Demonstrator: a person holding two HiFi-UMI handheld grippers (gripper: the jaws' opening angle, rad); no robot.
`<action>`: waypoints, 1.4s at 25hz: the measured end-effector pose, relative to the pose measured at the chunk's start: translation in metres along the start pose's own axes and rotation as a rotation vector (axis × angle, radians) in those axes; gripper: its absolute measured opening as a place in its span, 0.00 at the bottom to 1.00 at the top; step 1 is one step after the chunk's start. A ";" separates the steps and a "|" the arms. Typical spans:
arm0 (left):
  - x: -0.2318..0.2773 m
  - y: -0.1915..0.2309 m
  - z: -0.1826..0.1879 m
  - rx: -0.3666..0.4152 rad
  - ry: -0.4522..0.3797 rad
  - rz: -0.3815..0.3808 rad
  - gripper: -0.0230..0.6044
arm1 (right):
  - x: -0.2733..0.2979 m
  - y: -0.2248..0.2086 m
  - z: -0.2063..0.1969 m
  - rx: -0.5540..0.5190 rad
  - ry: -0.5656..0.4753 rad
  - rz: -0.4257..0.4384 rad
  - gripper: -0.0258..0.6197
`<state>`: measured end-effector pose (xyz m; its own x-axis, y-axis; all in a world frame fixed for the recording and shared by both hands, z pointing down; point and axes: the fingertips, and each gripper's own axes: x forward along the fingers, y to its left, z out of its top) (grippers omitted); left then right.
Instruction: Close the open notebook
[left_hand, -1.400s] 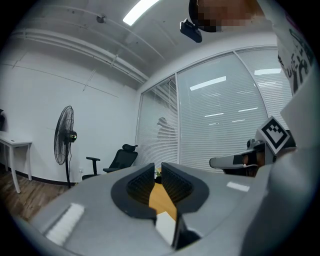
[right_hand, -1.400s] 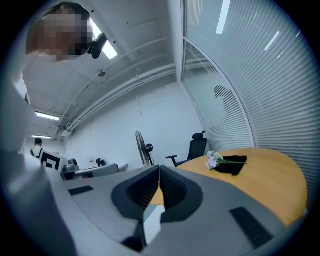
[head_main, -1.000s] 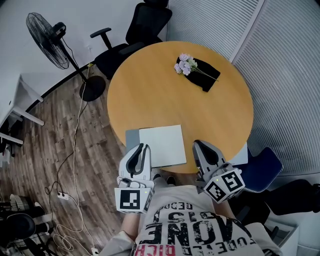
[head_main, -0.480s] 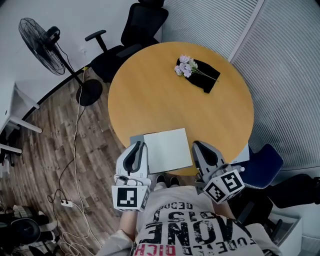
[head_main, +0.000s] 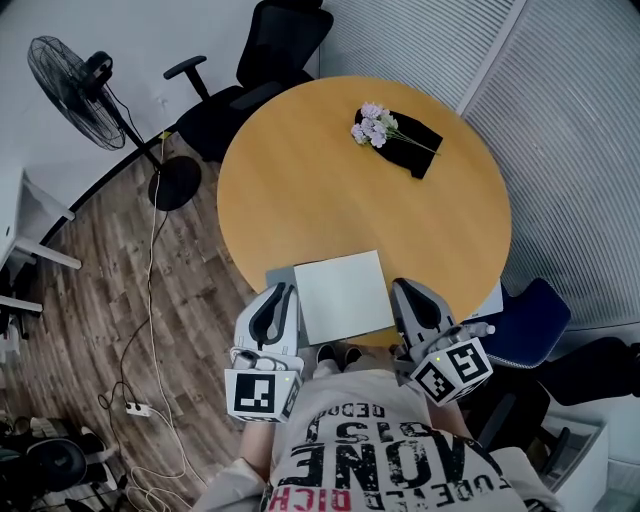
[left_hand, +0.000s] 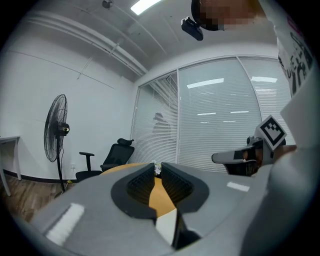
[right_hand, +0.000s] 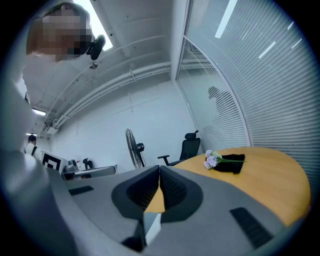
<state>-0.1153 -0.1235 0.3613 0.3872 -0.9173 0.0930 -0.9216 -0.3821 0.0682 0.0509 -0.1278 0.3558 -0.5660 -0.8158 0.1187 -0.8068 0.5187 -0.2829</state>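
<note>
Only readable print is on person's shirt (head_main: 395, 462), head view: big blk letters look like "ONE", plus red "RICH" at bottom edge, partly cut off. Smaller lines nearer the collar are too warped to read for sure. Same shirt's print shows at rt edge of left gripper view, cropped, unreadable. Marker cube (head_main: 262, 395) of left gripper (head_main: 283, 297) & marker cube (head_main: 452, 371) of right gripper (head_main: 408, 292) carry sq. blk/wht code patterns only, not letters or nos.
</note>
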 end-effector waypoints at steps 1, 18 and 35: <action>-0.001 0.001 -0.001 -0.004 0.002 -0.002 0.12 | 0.000 0.001 -0.002 0.004 0.001 -0.003 0.06; -0.013 0.016 -0.016 -0.045 0.039 0.020 0.11 | 0.003 0.012 0.000 0.003 -0.005 0.011 0.06; -0.019 0.026 -0.092 -0.177 0.250 0.018 0.17 | -0.007 0.015 -0.012 -0.010 0.042 -0.003 0.06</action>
<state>-0.1438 -0.1060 0.4530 0.3856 -0.8593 0.3360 -0.9179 -0.3204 0.2339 0.0410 -0.1108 0.3624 -0.5701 -0.8060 0.1593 -0.8100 0.5189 -0.2732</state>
